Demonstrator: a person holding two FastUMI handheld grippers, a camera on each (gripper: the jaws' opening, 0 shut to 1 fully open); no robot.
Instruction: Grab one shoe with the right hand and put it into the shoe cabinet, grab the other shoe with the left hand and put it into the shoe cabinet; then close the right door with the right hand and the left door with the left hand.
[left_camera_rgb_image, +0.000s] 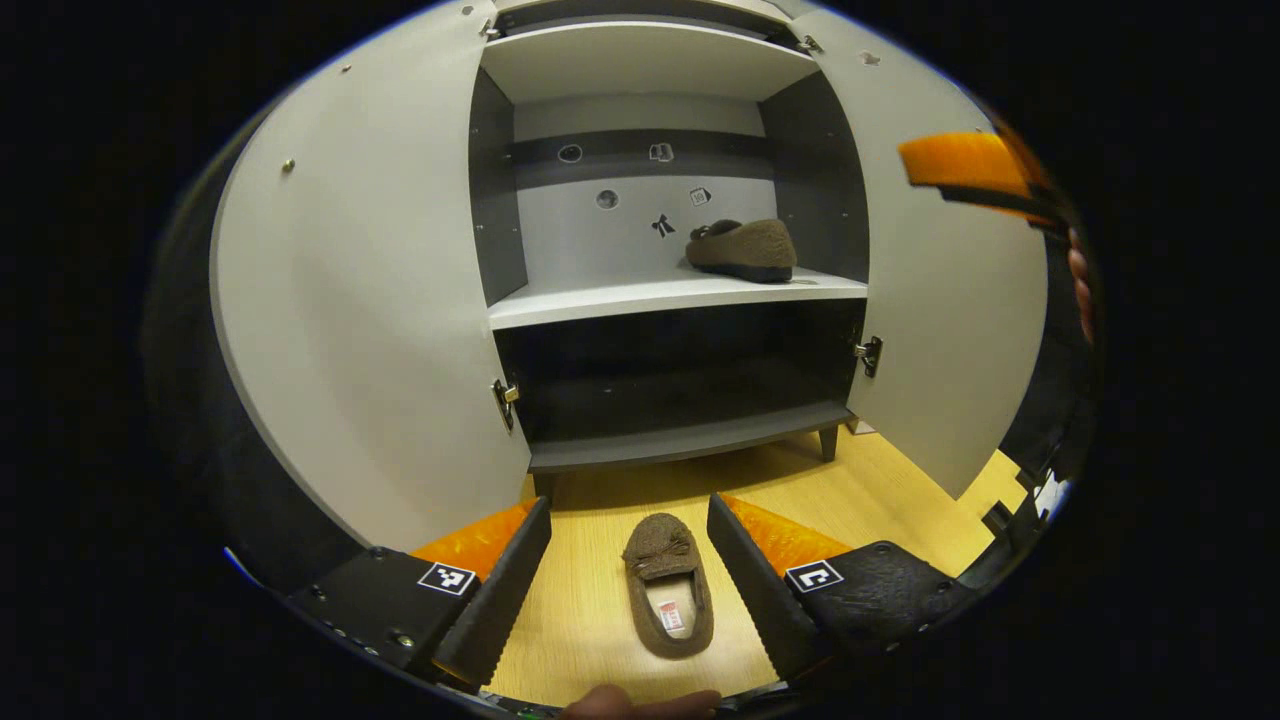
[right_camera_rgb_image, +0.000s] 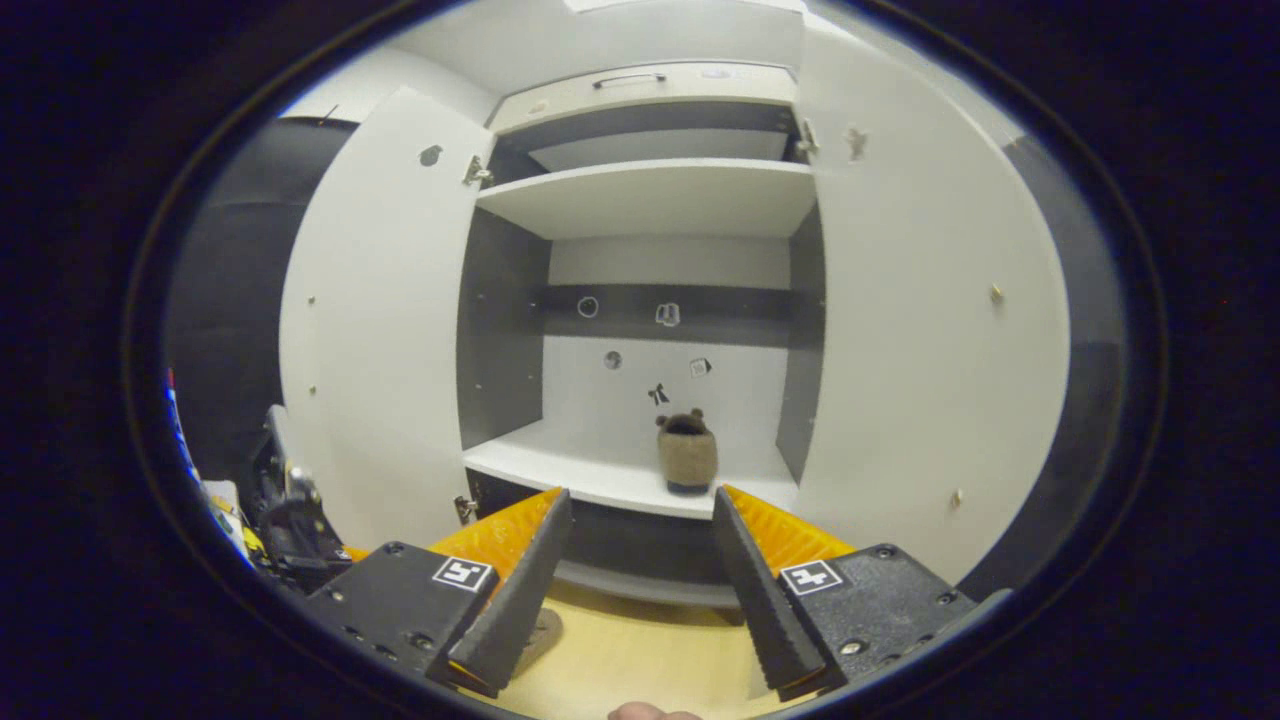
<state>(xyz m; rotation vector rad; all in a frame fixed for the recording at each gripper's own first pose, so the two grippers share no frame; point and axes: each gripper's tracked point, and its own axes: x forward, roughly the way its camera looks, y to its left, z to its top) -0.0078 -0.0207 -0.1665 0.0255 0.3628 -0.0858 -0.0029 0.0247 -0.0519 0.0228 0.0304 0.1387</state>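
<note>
One brown fuzzy slipper (left_camera_rgb_image: 742, 249) rests on the white middle shelf (left_camera_rgb_image: 660, 293) of the shoe cabinet, toward its right side; the right gripper view has it end-on (right_camera_rgb_image: 686, 455). The other slipper (left_camera_rgb_image: 668, 584) lies on the wooden floor in front of the cabinet, toe toward it. My left gripper (left_camera_rgb_image: 628, 575) is open, low over the floor, its fingers on either side of this slipper without touching it. My right gripper (right_camera_rgb_image: 638, 575) is open and empty, pulled back from the shelf. Part of that gripper (left_camera_rgb_image: 965, 165) shows at upper right in the left gripper view.
Both cabinet doors stand wide open: the left door (left_camera_rgb_image: 350, 330) and the right door (left_camera_rgb_image: 950, 300) flank the opening. A dark lower compartment (left_camera_rgb_image: 680, 390) sits under the shelf, an upper shelf (right_camera_rgb_image: 650, 195) above. Equipment (right_camera_rgb_image: 285, 510) stands at the far left.
</note>
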